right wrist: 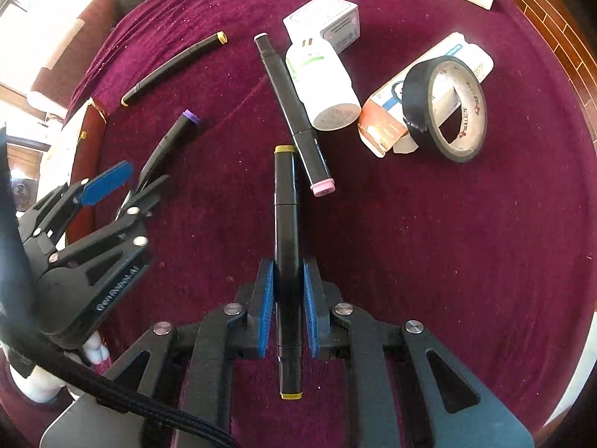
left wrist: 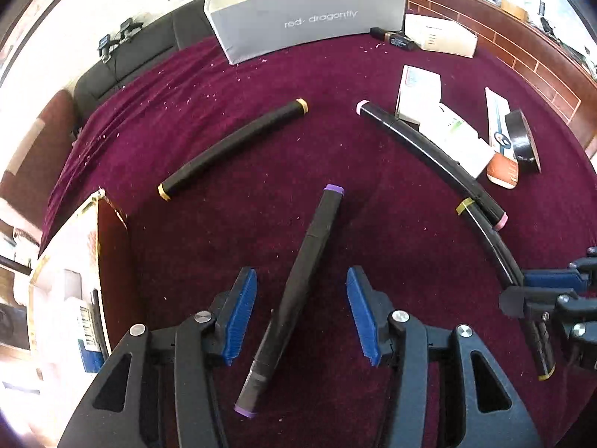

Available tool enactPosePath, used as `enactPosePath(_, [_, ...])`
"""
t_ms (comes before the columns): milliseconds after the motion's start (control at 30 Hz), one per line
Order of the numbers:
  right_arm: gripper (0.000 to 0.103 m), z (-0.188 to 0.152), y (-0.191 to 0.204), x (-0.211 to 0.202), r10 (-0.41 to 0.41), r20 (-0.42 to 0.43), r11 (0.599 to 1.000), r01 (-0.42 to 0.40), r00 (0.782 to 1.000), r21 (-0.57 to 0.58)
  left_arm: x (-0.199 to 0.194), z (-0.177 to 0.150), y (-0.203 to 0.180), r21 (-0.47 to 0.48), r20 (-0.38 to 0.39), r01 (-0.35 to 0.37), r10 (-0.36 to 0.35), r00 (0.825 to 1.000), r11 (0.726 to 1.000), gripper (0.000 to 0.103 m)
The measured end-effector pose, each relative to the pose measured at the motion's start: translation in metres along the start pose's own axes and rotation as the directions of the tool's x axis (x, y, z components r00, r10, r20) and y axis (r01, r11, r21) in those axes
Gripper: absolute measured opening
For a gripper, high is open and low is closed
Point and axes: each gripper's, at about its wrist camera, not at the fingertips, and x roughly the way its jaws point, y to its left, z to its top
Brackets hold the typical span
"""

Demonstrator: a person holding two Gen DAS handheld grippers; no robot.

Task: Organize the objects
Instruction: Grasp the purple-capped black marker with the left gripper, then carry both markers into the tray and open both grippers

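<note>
Several black markers lie on a maroon cloth (left wrist: 373, 246). My left gripper (left wrist: 301, 313) is open, its blue pads on either side of the purple-capped marker (left wrist: 298, 295), which lies between them untouched. My right gripper (right wrist: 287, 306) is shut on a yellow-capped marker (right wrist: 285, 246); it also shows in the left wrist view (left wrist: 496, 257). A pink-capped marker (right wrist: 294, 115) lies just ahead of the held one, against a white bottle (right wrist: 322, 82). Another yellow-capped marker (left wrist: 233, 149) lies farther back on the left. The left gripper shows in the right wrist view (right wrist: 127, 183).
A roll of black tape (right wrist: 447, 108) leans on a small carton (right wrist: 388, 127). A white box (right wrist: 324, 22) sits behind the bottle. A grey "red dragonfly" box (left wrist: 306, 15) stands at the back. An open cardboard box (left wrist: 89, 268) is at the left edge.
</note>
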Motion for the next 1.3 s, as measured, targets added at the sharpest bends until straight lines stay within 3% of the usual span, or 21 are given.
enactPosePath(67, [0.012, 0.000, 0.002, 0.001, -0.002, 0.004, 1.000, 0.002, 1.000, 0.000, 0.000, -0.002, 0.003, -0.027, 0.005, 0.011, -0.011, 1.000, 1.000, 0.044])
enactPosePath(100, [0.012, -0.001, 0.001, 0.000, -0.003, 0.008, 1.000, 0.003, 1.000, 0.000, 0.000, -0.003, 0.006, -0.041, 0.002, 0.041, -0.041, 0.999, 0.998, 0.034])
enactPosePath(133, [0.012, 0.001, 0.003, 0.002, -0.004, 0.009, 1.000, 0.004, 1.000, 0.000, -0.001, -0.004, 0.009, -0.062, -0.011, 0.098, -0.099, 0.995, 0.993, 0.017])
enactPosePath(167, [0.012, 0.001, 0.002, 0.002, -0.004, 0.010, 1.000, 0.004, 1.000, 0.003, -0.001, -0.005, 0.009, -0.073, -0.024, 0.124, -0.126, 0.992, 0.990, 0.012])
enactPosePath(333, [0.012, 0.003, 0.007, 0.005, -0.015, 0.020, 1.000, 0.015, 1.000, 0.004, -0.015, -0.019, 0.009, -0.106, -0.033, 0.187, -0.191, 0.981, 0.977, 0.011])
enactPosePath(567, [0.013, 0.002, 0.012, 0.006, -0.027, 0.056, 0.999, 0.028, 0.998, -0.019, -0.055, -0.034, 0.032, -0.221, 0.039, 0.266, -0.264, 0.964, 0.938, 0.011])
enactPosePath(700, [0.012, 0.000, 0.011, 0.000, 0.023, 0.070, 1.000, -0.022, 0.997, -0.008, -0.075, -0.042, 0.045, -0.270, 0.084, 0.300, -0.288, 0.954, 0.915, 0.011])
enactPosePath(867, [0.013, -0.008, 0.019, -0.022, 0.091, 0.100, 0.996, -0.089, 0.991, -0.025, -0.102, -0.061, 0.058, -0.304, 0.131, 0.298, -0.270, 0.954, 0.905, 0.011])
enactPosePath(1033, [0.013, -0.013, 0.039, -0.043, 0.158, 0.115, 0.987, -0.152, 0.981, -0.059, -0.118, -0.087, 0.082, -0.376, 0.150, 0.305, -0.267, 0.952, 0.875, 0.011])
enactPosePath(1300, [0.013, -0.005, 0.104, -0.057, 0.268, 0.108, 0.957, -0.252, 0.957, -0.147, -0.136, -0.129, 0.160, -0.513, 0.138, 0.181, -0.128, 0.982, 0.839, 0.012])
